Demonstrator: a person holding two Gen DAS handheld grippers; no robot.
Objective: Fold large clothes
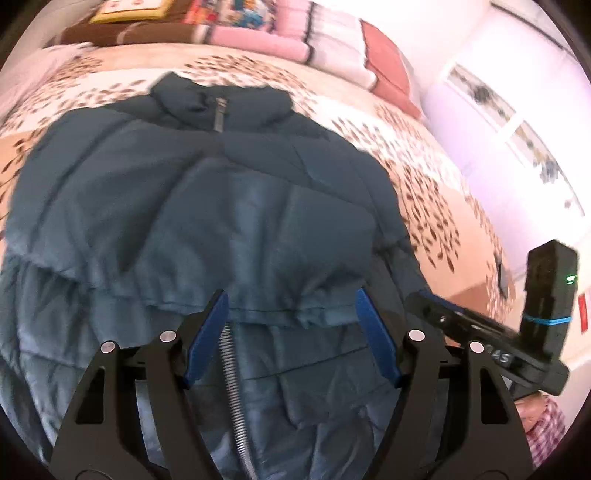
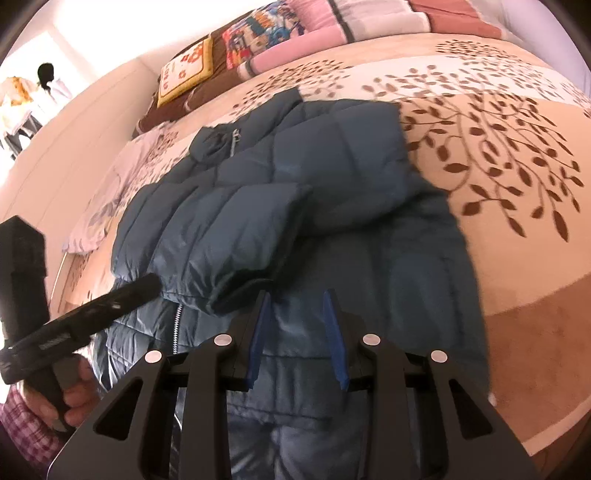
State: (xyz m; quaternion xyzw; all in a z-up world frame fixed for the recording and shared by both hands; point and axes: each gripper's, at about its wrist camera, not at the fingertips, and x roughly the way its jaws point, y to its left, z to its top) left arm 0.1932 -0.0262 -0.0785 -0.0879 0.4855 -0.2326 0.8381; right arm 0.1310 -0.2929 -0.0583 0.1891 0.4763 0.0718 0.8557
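A dark teal puffer jacket (image 1: 207,206) lies front up on the bed, collar away from me, both sleeves folded across its chest. It also shows in the right wrist view (image 2: 332,192). My left gripper (image 1: 291,299) is open and empty, hovering over the folded sleeve's cuff and the zipper (image 1: 232,369) near the hem. My right gripper (image 2: 297,299) is open and empty above the jacket's lower right part, just beside the folded sleeve's cuff (image 2: 236,291). Each gripper appears in the other's view: the right one (image 1: 424,299) and the left one (image 2: 151,284).
The bed has a cream bedspread with brown leaf print (image 2: 498,155). Pillows and folded blankets (image 1: 258,33) are stacked at the head of the bed. A white wall (image 1: 517,92) runs along the right side. A yellow cushion (image 2: 184,70) lies at the back left.
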